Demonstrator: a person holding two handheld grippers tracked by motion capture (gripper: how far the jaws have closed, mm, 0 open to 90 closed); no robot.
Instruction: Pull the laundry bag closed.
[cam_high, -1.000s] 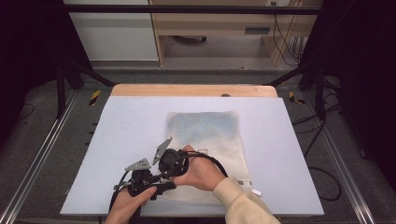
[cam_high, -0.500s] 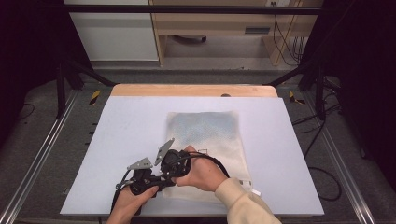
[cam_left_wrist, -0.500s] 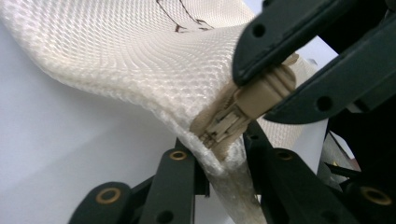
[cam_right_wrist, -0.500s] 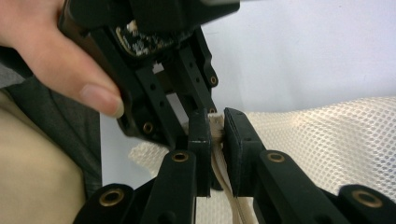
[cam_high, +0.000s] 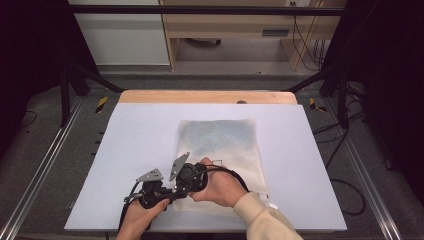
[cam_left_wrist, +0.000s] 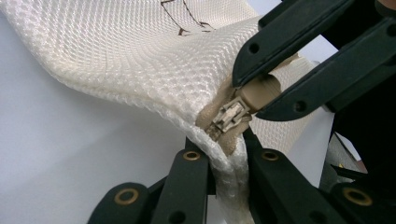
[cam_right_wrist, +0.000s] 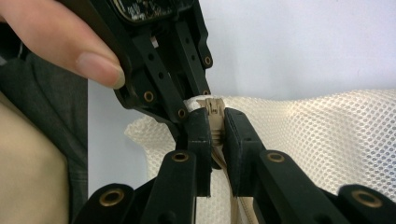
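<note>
My left claw (cam_left_wrist: 223, 156) has just been closing, and in the left gripper view it now pinches the corner of the mesh bag (cam_left_wrist: 140, 56), the white netting bunched between the two black jaws at the bottom centre of the frame. Just above that pinch sits the zipper slider (cam_left_wrist: 229, 119), tan and metal-grey, at the edge of the bag's tan zipper tape. My right claw (cam_left_wrist: 261, 100) comes in from the upper right of that frame and is clamped narrow on the tan pull tab attached to the slider.

From the right gripper view the same meeting shows from the other side: my right claw (cam_right_wrist: 214, 128) grips the zipper slider (cam_right_wrist: 213, 112) at the middle of the frame, jaws nearly together on it, with the tape running down between them. My left claw (cam_right_wrist: 187, 109) hangs in from the upper left, touching the bag's corner right beside the slider, and a fingertip (cam_right_wrist: 95, 63) of my left hand rests on its body. The mesh bag (cam_right_wrist: 317, 140) spreads off to the right of the frame.

In the high view the mesh bag (cam_high: 220, 150) lies flat on the white counter (cam_high: 125, 140), a little right of centre, and both claws meet at its lower left corner, my left claw (cam_high: 172, 196) and right claw (cam_high: 182, 189) touching close together near the bottom of the frame.
</note>
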